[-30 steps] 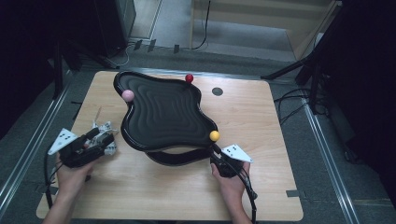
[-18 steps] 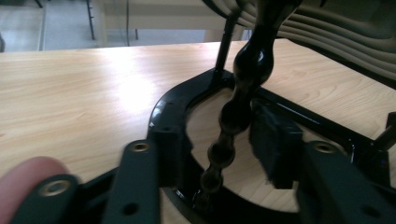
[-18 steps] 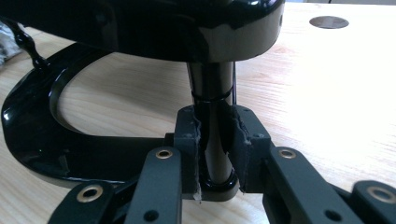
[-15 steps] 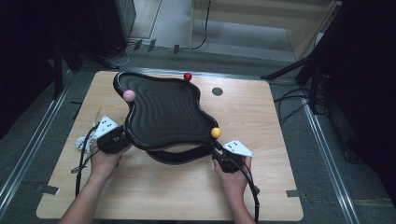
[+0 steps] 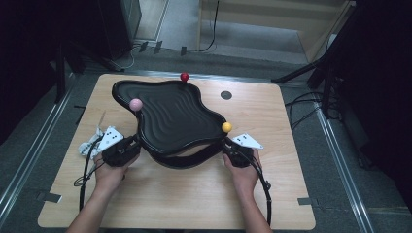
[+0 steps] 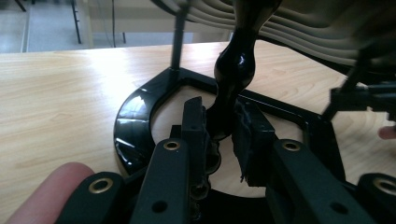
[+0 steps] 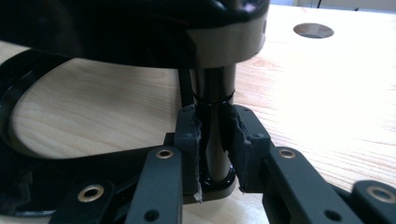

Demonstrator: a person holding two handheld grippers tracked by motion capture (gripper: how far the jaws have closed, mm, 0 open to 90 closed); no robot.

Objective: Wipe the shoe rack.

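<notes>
A black, wavy-ribbed tray (image 5: 172,116) with pink, red and yellow knobs stands mid-surface on a ring base, its underside hidden from above, where the left hand-held gripper (image 6: 219,123), having just been closing, clamps a bulbous leg (image 6: 236,70) and the right hand-held gripper (image 7: 213,140) clamps a straight post (image 7: 214,93).

High view dim, dark surround; gripper views glare-washed tabletop (image 7: 327,93), soft foreground.

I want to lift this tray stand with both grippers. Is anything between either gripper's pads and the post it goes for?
Nothing visible. The left gripper has just closed onto the curved black post; the right gripper clamps the straight post.
</notes>
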